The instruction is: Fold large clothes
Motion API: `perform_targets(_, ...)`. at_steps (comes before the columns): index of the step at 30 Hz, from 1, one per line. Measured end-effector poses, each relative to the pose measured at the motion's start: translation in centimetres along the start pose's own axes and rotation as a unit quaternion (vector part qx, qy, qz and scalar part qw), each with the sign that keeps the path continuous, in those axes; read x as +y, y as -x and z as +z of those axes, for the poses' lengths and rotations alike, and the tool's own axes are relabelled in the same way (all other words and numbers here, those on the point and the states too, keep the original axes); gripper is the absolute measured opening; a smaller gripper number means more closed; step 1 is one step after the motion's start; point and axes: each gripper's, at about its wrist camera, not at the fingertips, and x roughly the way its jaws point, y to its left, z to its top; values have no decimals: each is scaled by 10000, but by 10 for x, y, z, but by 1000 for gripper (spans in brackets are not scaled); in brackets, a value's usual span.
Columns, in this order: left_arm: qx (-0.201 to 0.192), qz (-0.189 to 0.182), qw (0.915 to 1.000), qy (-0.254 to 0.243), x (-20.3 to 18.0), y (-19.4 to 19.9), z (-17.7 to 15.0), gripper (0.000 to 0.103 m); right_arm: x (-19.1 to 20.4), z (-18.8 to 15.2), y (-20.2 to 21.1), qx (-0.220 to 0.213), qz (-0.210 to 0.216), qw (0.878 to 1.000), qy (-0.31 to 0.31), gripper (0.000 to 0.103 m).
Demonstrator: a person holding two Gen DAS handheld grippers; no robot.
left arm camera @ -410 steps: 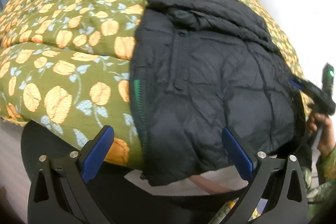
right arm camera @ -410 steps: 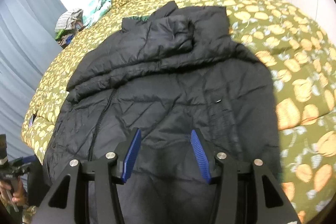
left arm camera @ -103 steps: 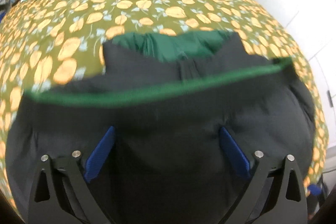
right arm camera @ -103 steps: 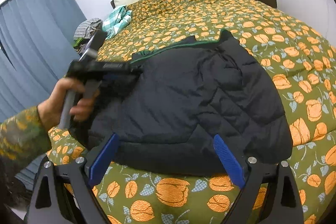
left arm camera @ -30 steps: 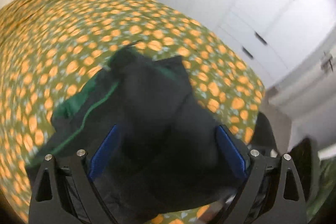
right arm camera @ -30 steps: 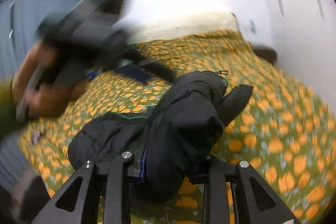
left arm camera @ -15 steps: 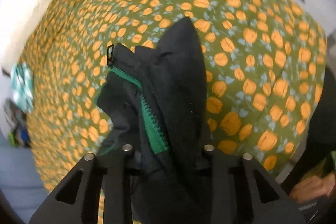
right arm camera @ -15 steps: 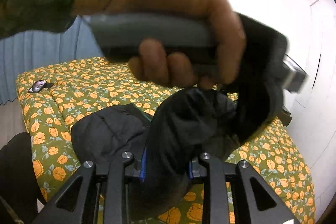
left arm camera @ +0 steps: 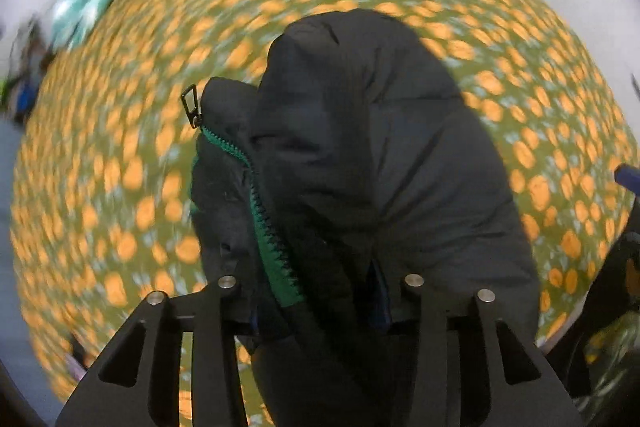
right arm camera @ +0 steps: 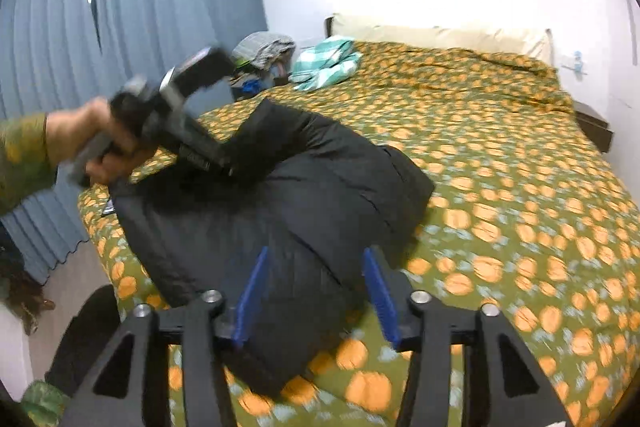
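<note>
The black jacket [right arm camera: 280, 219] lies bunched near the foot corner of the bed [right arm camera: 520, 187], on the curtain [right arm camera: 120, 27] side. The bedspread to its right and toward the pillow [right arm camera: 440, 35] is bare, open surface. The left gripper [left arm camera: 316, 291] points steeply down; its jaws are opening with jacket fabric and the green zipper [left arm camera: 272, 247] edge between them, though pad contact cannot be determined. The right gripper [right arm camera: 316, 299] hovers at the jacket's near edge, jaws opening, pads [right arm camera: 376, 291] clear of the fabric.
</note>
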Motion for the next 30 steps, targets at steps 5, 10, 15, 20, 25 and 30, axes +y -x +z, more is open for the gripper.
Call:
perform_targets(5,-49,-340,9967,732,41,-25,-22,57,41,2,-65,399,666,9970,18,49)
perform_targets(10,-86,-502,9920,1156,57,-50,-41,64,75,-38,-135,1334,532,9895,180,49)
perform_targets(15,-190,-703,9864,1474,65,-77,-51,70,69,-49,-155,1688,461,9846,60,48)
perform_targets(20,-270,-867,9825,1624,67,-86,-56,70,60,-44,-159,2077,616,9762,-78,48)
perform_targets(25,-470,-1121,9748,1869,74,-88,-69,70,34,21,-158,1869,785,9779,-521,48)
perform_targets(30,-541,-1237,9719,1930,79,-92,-74,71,23,96,-206,1499,501,9868,-346,48)
